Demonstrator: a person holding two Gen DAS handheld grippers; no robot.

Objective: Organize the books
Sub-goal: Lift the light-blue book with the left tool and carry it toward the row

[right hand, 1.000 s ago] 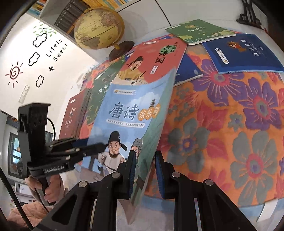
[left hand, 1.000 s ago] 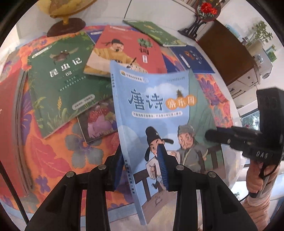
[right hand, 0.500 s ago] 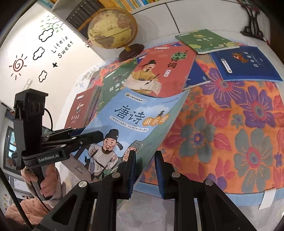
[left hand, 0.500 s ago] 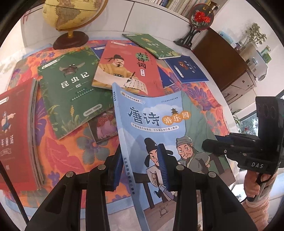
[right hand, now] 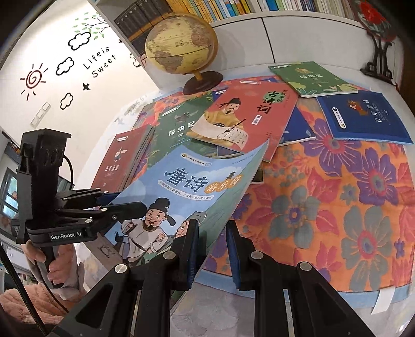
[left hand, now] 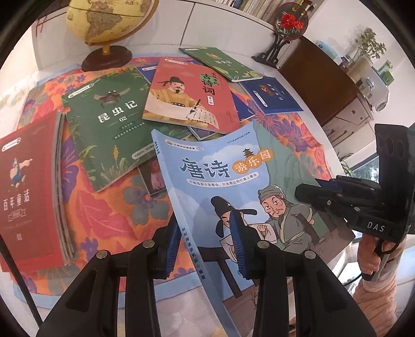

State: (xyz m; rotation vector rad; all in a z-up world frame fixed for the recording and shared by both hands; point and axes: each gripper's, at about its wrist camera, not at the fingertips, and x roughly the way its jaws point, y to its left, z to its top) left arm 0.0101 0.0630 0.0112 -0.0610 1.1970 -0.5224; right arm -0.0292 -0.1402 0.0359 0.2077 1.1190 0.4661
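Note:
A light-blue picture book [left hand: 223,176] hangs tilted above the flowered tablecloth [left hand: 109,207], held by both grippers. My left gripper [left hand: 206,243] is shut on the book's spine side near its lower corner. My right gripper [right hand: 212,248] is shut on the opposite edge of the same book [right hand: 186,181]. Each gripper also shows in the other's view, the right gripper [left hand: 311,191] and the left gripper [right hand: 114,204]. On the cloth lie a red-orange poet book [left hand: 189,96], a green insect book [left hand: 109,121], a red book [left hand: 28,194], a small green book [left hand: 225,63] and a dark blue book [left hand: 272,94].
A globe [left hand: 109,23] on a dark foot stands at the back of the table. A round red ornament on a black stand [left hand: 285,28] is at the back right, beside a brown cabinet [left hand: 319,77]. Bookshelves [right hand: 207,10] line the wall behind.
Both grippers have risen with the blue book, which now hangs higher over the cloth and lies flatter. More of the table, the red book and the globe have come into view.

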